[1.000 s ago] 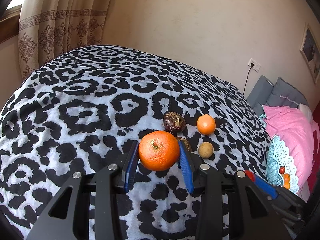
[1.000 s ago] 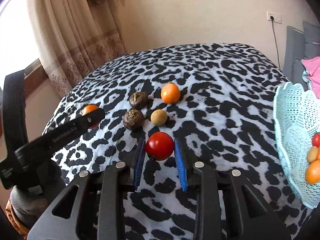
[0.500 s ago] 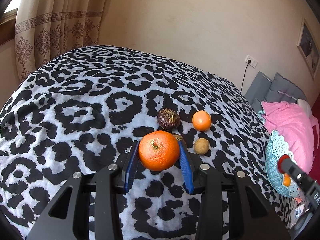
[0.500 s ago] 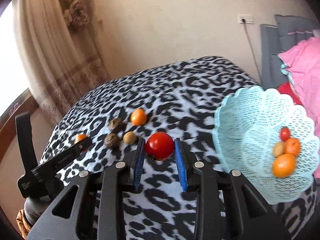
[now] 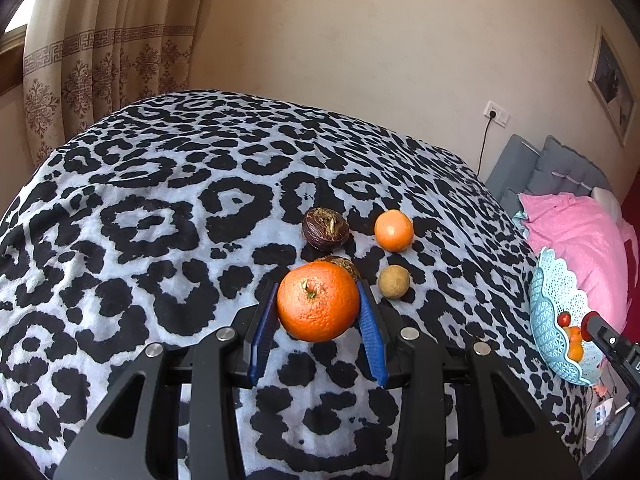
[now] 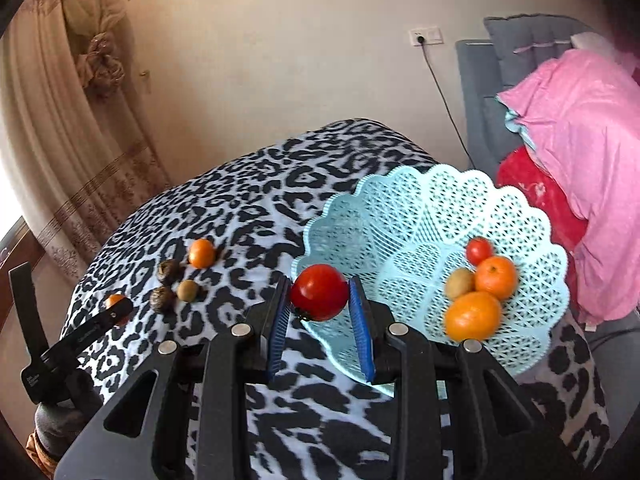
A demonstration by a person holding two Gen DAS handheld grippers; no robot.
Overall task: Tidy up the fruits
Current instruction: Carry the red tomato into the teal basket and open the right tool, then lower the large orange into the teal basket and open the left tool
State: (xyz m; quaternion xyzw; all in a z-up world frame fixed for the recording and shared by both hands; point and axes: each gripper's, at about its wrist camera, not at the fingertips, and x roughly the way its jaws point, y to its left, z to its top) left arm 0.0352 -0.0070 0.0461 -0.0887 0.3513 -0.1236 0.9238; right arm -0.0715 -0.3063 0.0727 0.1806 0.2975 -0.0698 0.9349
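Tomato [image 6: 319,292] sits clamped in the right tongs [image 6: 320,312] at the basket [image 6: 400,216] rim; left tongs [image 5: 318,316] grip an orange [image 5: 318,300] above the bed [image 5: 160,216].

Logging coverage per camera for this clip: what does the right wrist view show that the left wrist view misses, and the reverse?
Only the right wrist view: the right gripper shut on a tomato, and the basket's whole inside, holding four fruits.

Only the left wrist view: the left gripper shut on a large orange, and a framed picture.

Both: the leopard-print cover, four loose fruits, among them a small orange, and the pink bedding.
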